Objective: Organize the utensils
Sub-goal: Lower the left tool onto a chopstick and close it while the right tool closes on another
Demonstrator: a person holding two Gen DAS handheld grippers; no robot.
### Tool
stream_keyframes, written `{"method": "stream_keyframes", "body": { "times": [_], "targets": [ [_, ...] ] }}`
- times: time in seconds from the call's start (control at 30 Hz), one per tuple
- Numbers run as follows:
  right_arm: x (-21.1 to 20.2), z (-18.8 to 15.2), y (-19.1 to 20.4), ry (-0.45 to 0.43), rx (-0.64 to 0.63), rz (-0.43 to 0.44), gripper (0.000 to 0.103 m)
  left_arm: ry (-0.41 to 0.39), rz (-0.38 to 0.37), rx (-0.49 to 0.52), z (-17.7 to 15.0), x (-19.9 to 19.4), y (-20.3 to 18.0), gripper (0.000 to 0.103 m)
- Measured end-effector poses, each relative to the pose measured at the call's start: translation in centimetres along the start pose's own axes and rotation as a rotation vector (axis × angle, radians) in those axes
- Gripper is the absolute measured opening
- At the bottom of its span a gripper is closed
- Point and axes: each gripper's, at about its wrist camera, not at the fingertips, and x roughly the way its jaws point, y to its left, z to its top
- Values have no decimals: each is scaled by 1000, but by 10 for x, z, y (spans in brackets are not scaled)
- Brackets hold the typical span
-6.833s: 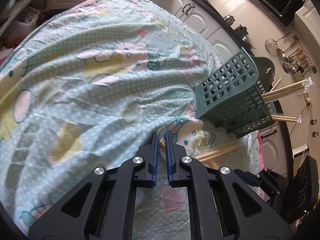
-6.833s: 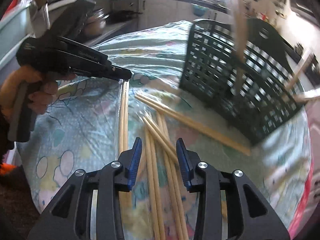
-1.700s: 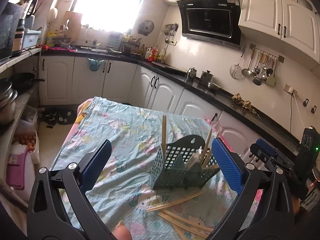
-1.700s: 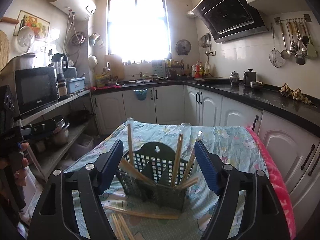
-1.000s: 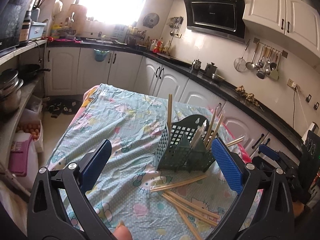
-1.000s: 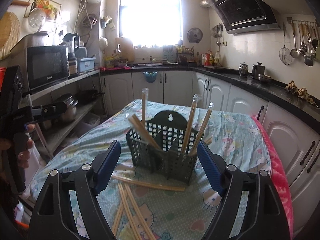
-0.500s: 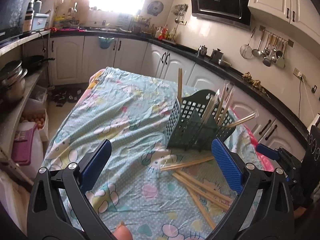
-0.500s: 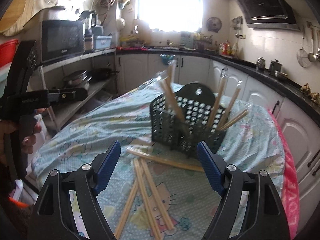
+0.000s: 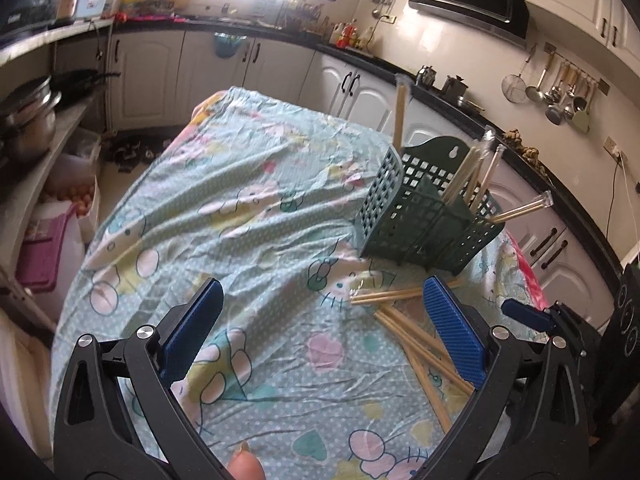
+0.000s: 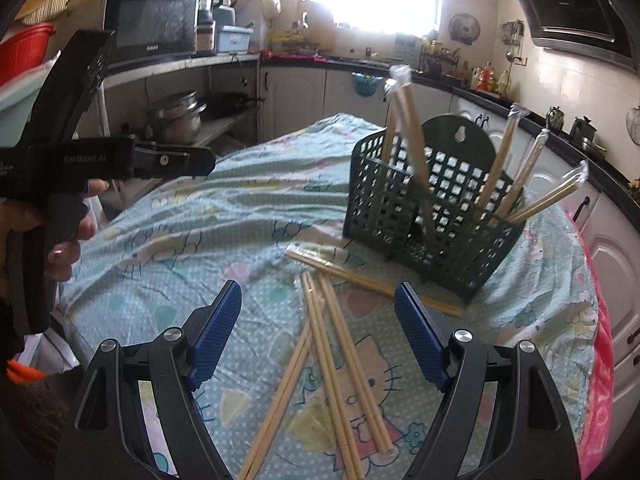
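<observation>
A: Left gripper (image 9: 320, 332), left wrist view: blue-padded jaws spread wide, nothing between them, hanging above the tabletop with the pale green cartoon-print cloth (image 9: 240, 216).

B: Task items there?

A: Dark green plastic lattice utensil basket (image 9: 424, 220) upright on the far right of the cloth, several plastic-wrapped wooden chopsticks (image 9: 472, 172) leaning out of it. Loose bare wooden chopsticks (image 9: 404, 332) scattered on the cloth just in front of the basket, partly behind the right-hand blue pad. A fingertip (image 9: 244, 466) shows at the bottom edge.

B: Right wrist view?

A: Right gripper (image 10: 318, 332): jaws wide apart too, empty, above the loose chopsticks (image 10: 336, 360), which fan out between and below the pads. One wrapped pair (image 10: 360, 276) lies crosswise, touching the basket's (image 10: 432, 208) foot. Wrapped sticks (image 10: 404, 120) stand tilted in its compartments. At left, a person's hand (image 10: 52, 224) grips the other black tool's handle, beside the tabletop.
</observation>
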Motion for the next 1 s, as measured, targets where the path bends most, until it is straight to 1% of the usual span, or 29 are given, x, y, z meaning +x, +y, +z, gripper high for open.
{"method": "stream_keyframes", "body": {
  "times": [0.03, 0.07, 0.1, 0.13, 0.2, 0.23, 0.27, 0.3, 0.33, 0.37, 0.4, 0.47, 0.53, 0.63, 0.7, 0.8, 0.9, 0.93, 1.0],
  "targets": [
    [3, -1, 1, 7, -4, 1, 76, 10, -7, -7, -1, 3, 2, 92],
    [6, -3, 2, 17, -8, 0, 76, 19, -9, -10, -2, 5, 3, 90],
    [9, -4, 2, 26, -10, 1, 76, 26, -10, -11, -3, 7, 4, 85],
    [11, -4, 3, 34, -11, 1, 75, 36, -15, -13, -4, 10, 4, 82],
    [16, -5, 4, 48, -16, 4, 71, 58, -34, -22, -6, 15, 4, 72],
    [19, -6, 5, 59, -20, 6, 67, 73, -46, -30, -7, 19, 5, 69],
    [24, -6, 6, 74, -26, 8, 63, 84, -57, -38, -8, 22, 5, 63],
    [27, -6, 6, 85, -30, 11, 61, 104, -80, -56, -9, 27, 6, 57],
    [32, -7, 7, 97, -35, 16, 58, 114, -96, -71, -10, 30, 8, 54],
    [37, -7, 8, 109, -41, 19, 55, 141, -119, -96, -11, 37, 10, 51],
    [41, -7, 10, 120, -46, 25, 52, 158, -139, -114, -12, 42, 11, 50],
    [52, -8, 12, 148, -60, 31, 42, 192, -171, -143, -13, 53, 12, 49],
    [60, -8, 14, 165, -74, 40, 38, 220, -201, -165, -14, 63, 13, 45],
    [72, -6, 17, 182, -81, 45, 35, 261, -217, -195, -15, 79, 14, 44],
    [79, -4, 17, 192, -79, 50, 32, 283, -223, -209, -14, 89, 15, 40],
    [87, -2, 15, 202, -78, 55, 29, 318, -242, -232, -13, 103, 16, 40],
    [93, -1, 13, 212, -71, 56, 28, 338, -251, -252, -12, 115, 18, 40],
    [95, 0, 12, 217, -68, 58, 26, 341, -249, -254, -11, 118, 18, 40],
    [98, 0, 10, 222, -63, 64, 26, 346, -251, -248, -10, 123, 16, 40]
  ]
}}
